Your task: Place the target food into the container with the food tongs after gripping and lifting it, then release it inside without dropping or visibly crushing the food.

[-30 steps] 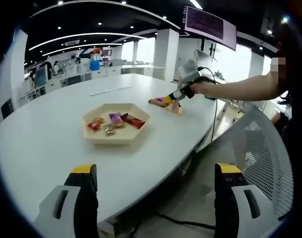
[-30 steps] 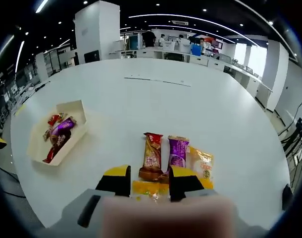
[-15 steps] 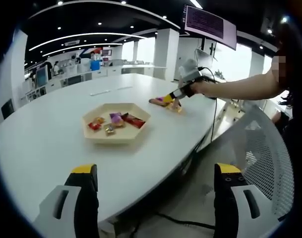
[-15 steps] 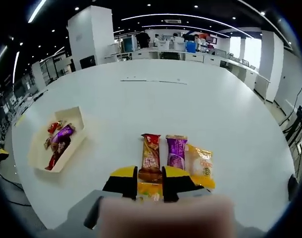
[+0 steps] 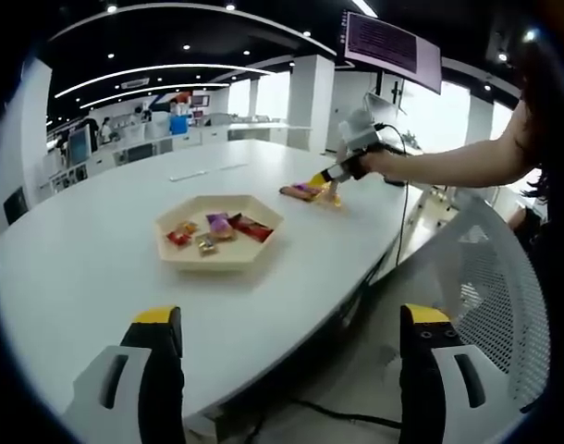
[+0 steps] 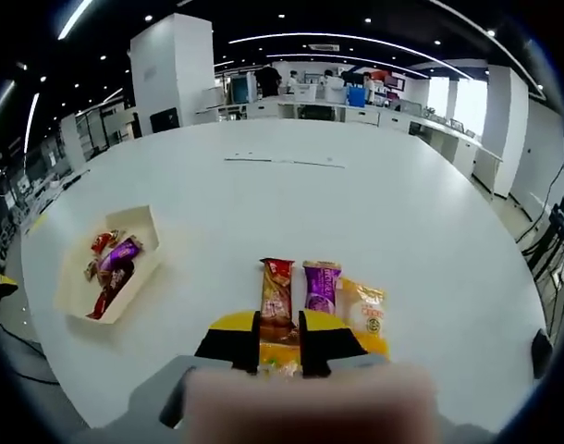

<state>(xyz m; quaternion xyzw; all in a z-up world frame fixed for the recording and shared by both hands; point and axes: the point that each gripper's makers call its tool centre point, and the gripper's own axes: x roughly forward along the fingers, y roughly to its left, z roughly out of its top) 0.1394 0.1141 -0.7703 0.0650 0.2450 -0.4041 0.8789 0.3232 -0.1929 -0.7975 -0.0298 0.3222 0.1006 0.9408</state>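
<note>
Two right gripper jaws pinch the yellow packet at lower centre, tray far left; left gripper open, idle.

A white table carries a cream hexagonal tray left of centre, holding red, purple and gold wrapped sweets. Low in the right gripper view lie a brown-and-red bar, a purple bar and a pale yellow packet. Yellow-tipped black jaws frame them.
</note>
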